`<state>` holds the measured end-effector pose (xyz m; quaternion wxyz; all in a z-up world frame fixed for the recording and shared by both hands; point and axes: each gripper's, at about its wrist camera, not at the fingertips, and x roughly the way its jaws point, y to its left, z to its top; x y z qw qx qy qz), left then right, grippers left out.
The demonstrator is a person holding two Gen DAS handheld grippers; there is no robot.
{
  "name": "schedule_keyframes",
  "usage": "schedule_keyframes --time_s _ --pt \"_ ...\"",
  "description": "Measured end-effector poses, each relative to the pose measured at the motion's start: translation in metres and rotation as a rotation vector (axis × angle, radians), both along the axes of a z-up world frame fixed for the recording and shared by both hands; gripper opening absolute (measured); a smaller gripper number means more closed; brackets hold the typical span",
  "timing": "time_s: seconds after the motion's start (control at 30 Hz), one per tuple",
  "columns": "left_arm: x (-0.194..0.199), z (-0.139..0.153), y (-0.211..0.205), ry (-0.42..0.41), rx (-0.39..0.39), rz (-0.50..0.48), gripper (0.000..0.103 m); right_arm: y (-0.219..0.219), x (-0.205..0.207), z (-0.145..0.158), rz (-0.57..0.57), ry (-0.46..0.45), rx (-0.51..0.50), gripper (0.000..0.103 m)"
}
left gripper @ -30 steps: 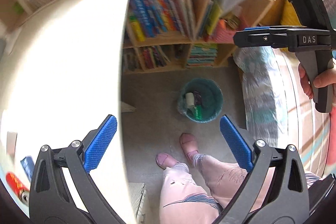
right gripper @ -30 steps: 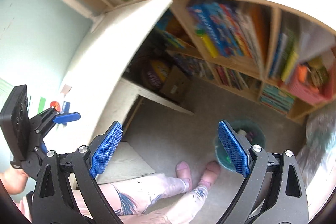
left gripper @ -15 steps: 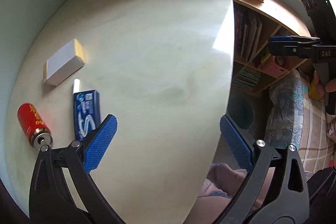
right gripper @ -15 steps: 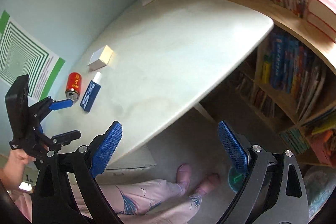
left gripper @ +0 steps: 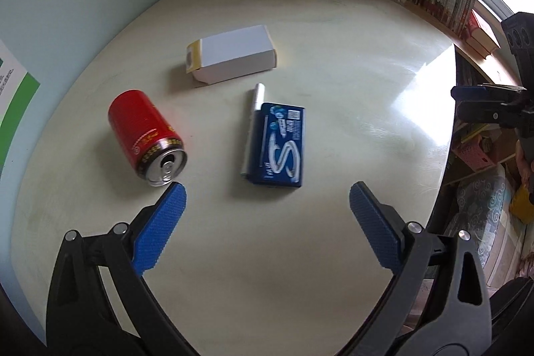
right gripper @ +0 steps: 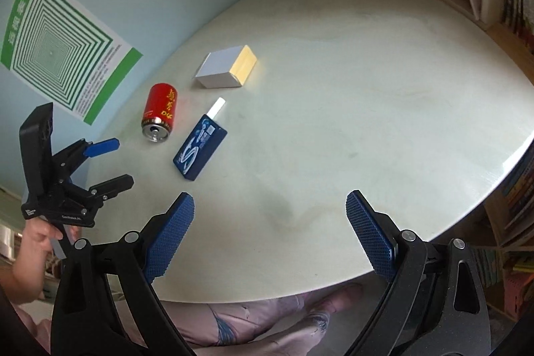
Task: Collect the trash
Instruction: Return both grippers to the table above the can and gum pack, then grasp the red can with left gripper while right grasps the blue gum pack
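Counter [left gripper: 333, 256] carrying three trash items. Left hand-held gripper [left gripper: 267, 229] hovering over it, fingers wide apart, nothing btwn them; right hand-held gripper [right gripper: 270, 242] likewise spread, empty. White box [left gripper: 233, 57] lying farthest. Red can [left gripper: 143, 135] lying on side, just beside left fingertip — risk: nudge sends it rolling. Blue pack [left gripper: 282, 145] flat w/ silver strip sticking out — flat item, pads prob. slipping off.

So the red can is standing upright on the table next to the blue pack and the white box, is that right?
Not quite. The red can is lying on its side, its silver top facing the camera, as the left wrist view shows. It does sit on the table next to the blue pack and the white box.
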<state>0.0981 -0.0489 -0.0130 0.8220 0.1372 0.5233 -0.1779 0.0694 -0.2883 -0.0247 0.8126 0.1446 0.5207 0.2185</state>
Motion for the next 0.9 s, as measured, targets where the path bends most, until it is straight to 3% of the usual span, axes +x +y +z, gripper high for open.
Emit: schedule_keyframes --time_s 0.43,0.9 --pt "0.043 -0.004 0.062 0.003 0.029 0.109 0.096 0.077 0.042 -0.015 0.089 0.074 -0.003 0.092" --pt "0.099 -0.03 0.086 0.061 0.01 0.119 0.096 0.134 0.072 -0.039 0.001 0.182 -0.045 0.092"
